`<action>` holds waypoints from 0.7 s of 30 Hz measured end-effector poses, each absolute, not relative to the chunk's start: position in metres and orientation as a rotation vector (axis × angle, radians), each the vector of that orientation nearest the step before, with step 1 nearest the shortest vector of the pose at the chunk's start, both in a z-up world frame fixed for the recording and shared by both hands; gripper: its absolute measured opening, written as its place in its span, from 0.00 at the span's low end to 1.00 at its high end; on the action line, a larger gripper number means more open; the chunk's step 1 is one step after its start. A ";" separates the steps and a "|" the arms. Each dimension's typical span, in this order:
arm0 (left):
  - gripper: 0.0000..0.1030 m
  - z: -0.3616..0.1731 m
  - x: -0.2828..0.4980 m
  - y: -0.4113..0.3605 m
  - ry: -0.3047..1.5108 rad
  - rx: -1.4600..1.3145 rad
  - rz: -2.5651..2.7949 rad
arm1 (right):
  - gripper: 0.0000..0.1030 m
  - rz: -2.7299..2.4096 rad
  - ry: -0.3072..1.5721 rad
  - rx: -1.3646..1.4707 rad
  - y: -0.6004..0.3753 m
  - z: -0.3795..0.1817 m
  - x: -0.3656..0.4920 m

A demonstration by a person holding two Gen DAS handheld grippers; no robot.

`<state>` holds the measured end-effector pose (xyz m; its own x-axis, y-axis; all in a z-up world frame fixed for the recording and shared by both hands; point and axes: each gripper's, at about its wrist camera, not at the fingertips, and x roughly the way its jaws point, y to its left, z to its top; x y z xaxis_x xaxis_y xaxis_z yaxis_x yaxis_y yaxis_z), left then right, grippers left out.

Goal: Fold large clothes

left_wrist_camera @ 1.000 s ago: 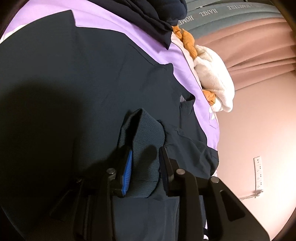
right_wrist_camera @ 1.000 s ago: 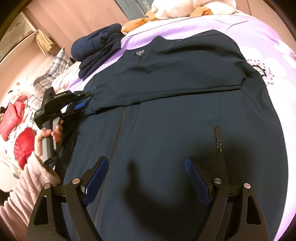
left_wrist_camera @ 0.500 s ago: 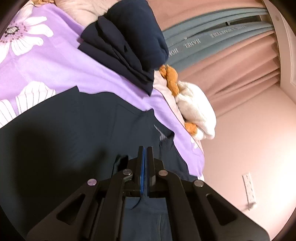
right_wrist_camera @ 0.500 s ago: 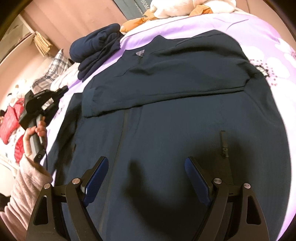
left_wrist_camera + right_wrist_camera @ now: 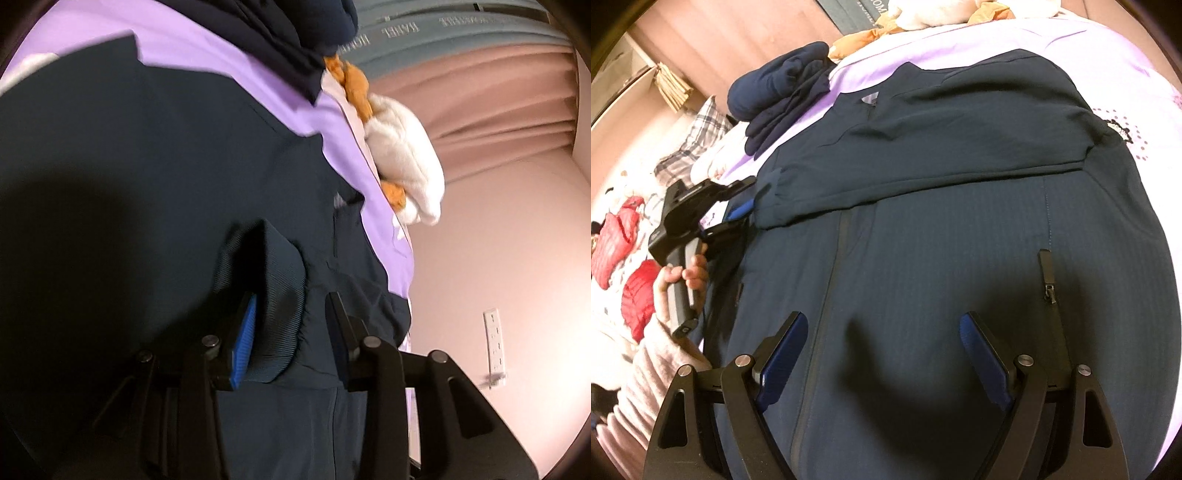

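A large dark navy jacket (image 5: 923,240) lies flat on the purple bedsheet (image 5: 1089,40), zip side up, with one sleeve (image 5: 942,155) folded across the chest. The sleeve's ribbed cuff (image 5: 277,266) sits between the fingers of my left gripper (image 5: 290,332), whose jaws are opening. The cuff rests against the blue left pad (image 5: 243,343) and stands apart from the other finger. In the right wrist view the left gripper (image 5: 744,206) is at the jacket's left edge, held by a hand (image 5: 683,280). My right gripper (image 5: 882,354) hangs open over the jacket's lower front, holding nothing.
A pile of folded navy clothes (image 5: 783,85) sits at the head of the bed beside a white and orange plush toy (image 5: 402,155). A plaid cloth (image 5: 698,133) and red items (image 5: 635,288) lie to the left. Behind are pink curtains and a wall socket (image 5: 493,339).
Half a second ago the left gripper was shut and drawn back from the jacket; now it is at the cuff again with its jaws apart. The right gripper has stayed put.
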<state>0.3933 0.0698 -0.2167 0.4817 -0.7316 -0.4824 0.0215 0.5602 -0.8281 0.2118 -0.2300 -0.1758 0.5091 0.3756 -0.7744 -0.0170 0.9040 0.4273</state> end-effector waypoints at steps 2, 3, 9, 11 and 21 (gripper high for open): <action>0.14 -0.218 0.399 0.059 0.995 -0.822 -0.538 | 0.82 0.242 1.017 0.393 -0.230 -0.177 0.212; 0.05 -0.220 0.402 0.056 1.012 -0.812 -0.534 | 0.82 0.240 1.020 0.393 -0.230 -0.178 0.212; 0.03 -0.182 0.394 0.081 0.796 -0.858 -0.521 | 0.82 0.230 1.023 0.379 -0.230 -0.177 0.213; 0.03 -0.166 0.393 0.086 0.768 -0.806 -0.510 | 0.82 0.224 1.025 0.376 -0.230 -0.177 0.214; 0.13 -0.225 0.363 0.095 1.057 -0.677 -0.403 | 0.82 0.164 1.007 0.330 -0.240 -0.169 0.223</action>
<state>0.3630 0.0953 -0.2249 0.4473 -0.6049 -0.6588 -0.0131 0.7321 -0.6811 0.2233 -0.2397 -0.1690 0.5273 0.2848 -0.8006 0.0169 0.9385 0.3450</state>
